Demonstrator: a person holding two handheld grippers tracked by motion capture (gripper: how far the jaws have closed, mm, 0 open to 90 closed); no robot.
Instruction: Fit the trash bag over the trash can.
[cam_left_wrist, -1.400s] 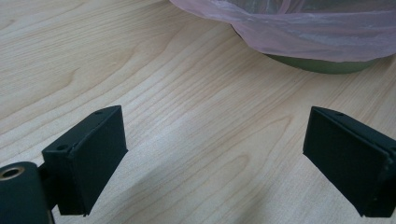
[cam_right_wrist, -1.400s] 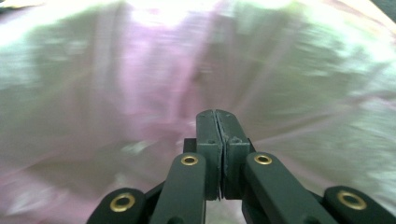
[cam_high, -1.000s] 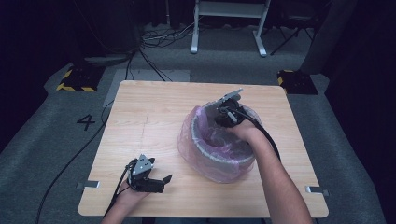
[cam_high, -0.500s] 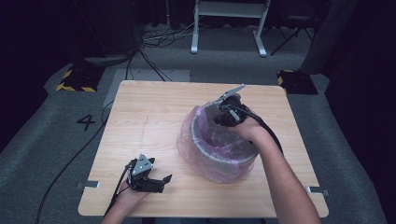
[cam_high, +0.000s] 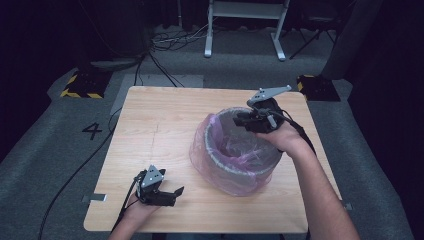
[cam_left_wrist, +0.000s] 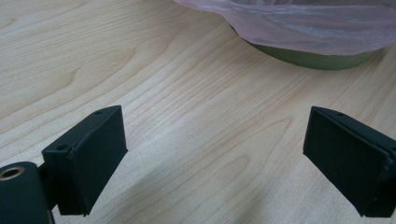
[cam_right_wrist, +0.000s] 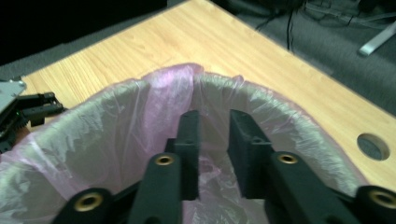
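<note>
Pink liner (cam_high: 220, 167) drapes the bin's rim (cam_high: 240, 170) directly below the right gripper (cam_high: 243, 120), whose barely parted jaws, just been opening, grip nothing, while the left gripper (cam_high: 172, 192) idles wide open well aside.

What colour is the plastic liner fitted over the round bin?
Translucent pink plastic liner, draped over the round bin's rim; clearest in the high view.

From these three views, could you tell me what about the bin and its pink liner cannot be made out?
- Bottom of the bin, high view: crumpled pink liner covers it, so any contents stay unclear.
- Bin's upper part, left gripper view: cut off by the top edge.
- Liner's near edge, right gripper view: the right gripper stands before it; jaws just opening, nothing visibly between them.
</note>
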